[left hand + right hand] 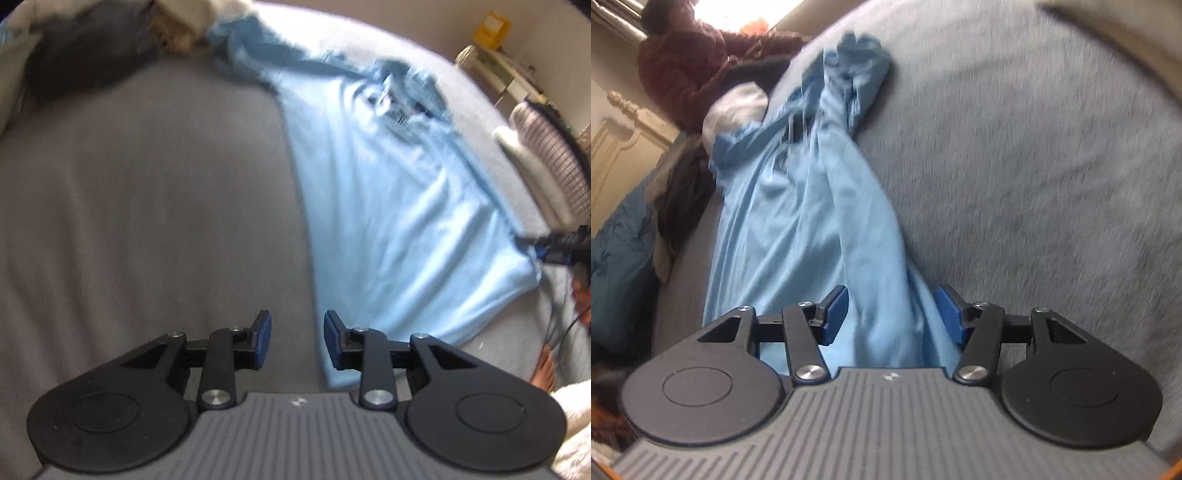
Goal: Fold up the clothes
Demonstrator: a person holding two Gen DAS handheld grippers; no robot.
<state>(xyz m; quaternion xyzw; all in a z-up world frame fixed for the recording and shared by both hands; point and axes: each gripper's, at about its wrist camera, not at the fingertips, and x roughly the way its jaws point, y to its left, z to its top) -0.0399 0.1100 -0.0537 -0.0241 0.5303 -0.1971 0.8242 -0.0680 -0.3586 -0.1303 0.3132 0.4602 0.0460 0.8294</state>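
shirt (388,206): I see thin, smooth pale-blue cloth
bed cover (147,206): matt grey, fuzzy nap
left gripper (297,341): matt black plastic

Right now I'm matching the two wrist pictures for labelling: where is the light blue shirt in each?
Left wrist view: the light blue shirt runs from top centre down the right half, its hem beside the left tongs.
Right wrist view: the shirt stretches up the left-centre from between the right tongs.
Shared landmark: the grey bed cover.

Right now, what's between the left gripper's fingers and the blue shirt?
Only bare grey bedcover: in the left wrist view the left gripper stands open beside the blue shirt's edge.
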